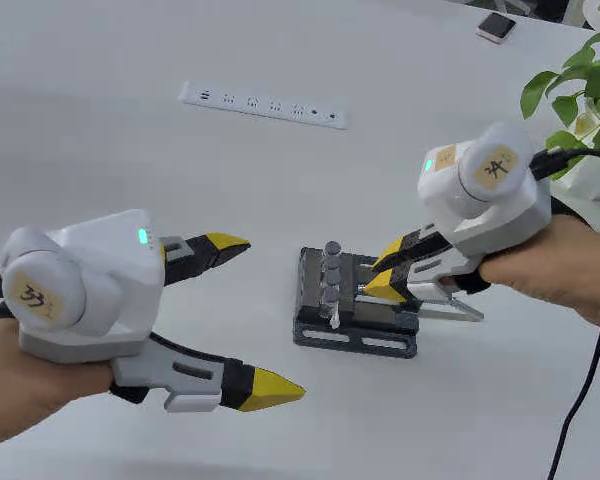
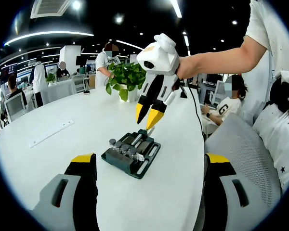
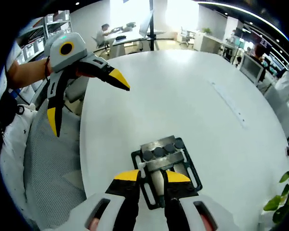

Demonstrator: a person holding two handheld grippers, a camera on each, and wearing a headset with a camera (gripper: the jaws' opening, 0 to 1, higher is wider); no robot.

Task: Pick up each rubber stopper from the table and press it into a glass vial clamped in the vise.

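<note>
left gripper [image 1: 272,316] lower left, spread wide, empty | right gripper [image 1: 375,278] centre-right at vise [image 1: 315,332], jaws almost together, hold unclear

Left hand [image 1: 20,380] is holding left gripper [image 1: 272,316], fingers spread wide. Right hand [image 1: 560,265] is angling right gripper [image 1: 378,278] downward, fingers narrowed to a slim gap.

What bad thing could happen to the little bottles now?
The right gripper hangs very close over the vise. If the hand slips, it could bump the row of vials, which already have stoppers in them. They are glass, so a hard knock might crack one. The gripper's black cable trails across the table and could snag and jerk the hand.
</note>
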